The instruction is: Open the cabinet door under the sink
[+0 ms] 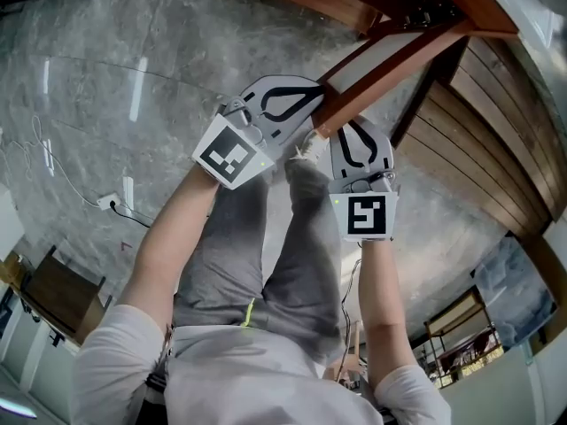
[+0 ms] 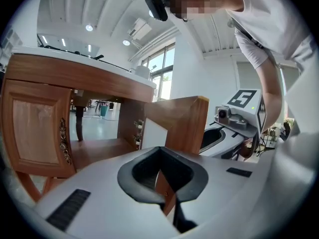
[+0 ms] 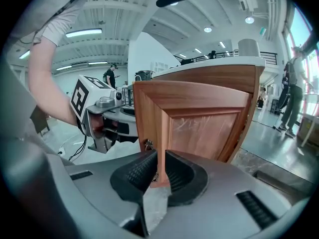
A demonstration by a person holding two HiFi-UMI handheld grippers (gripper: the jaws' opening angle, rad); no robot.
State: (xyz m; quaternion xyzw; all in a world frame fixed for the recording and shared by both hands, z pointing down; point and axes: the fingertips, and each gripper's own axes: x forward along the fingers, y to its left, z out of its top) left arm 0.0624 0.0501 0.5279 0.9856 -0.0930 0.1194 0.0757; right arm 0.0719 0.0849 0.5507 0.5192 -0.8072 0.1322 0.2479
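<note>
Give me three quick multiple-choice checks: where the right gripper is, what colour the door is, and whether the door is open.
1. Where are the jaws of the right gripper?
A. On the edge of the cabinet door
B. On the floor
C. On the countertop

2. What colour is the cabinet door?
A. White
B. Reddish-brown wood
C. Black

3. What state is the cabinet door in?
A. Shut flush
B. Lying on the floor
C. Swung open

Answers:
1 A: the right gripper view shows its jaws closed on the door's edge.
2 B: the door's panel and frame are reddish-brown wood.
3 C: the door stands out from the cabinet, whose inside shows in the left gripper view.
</note>
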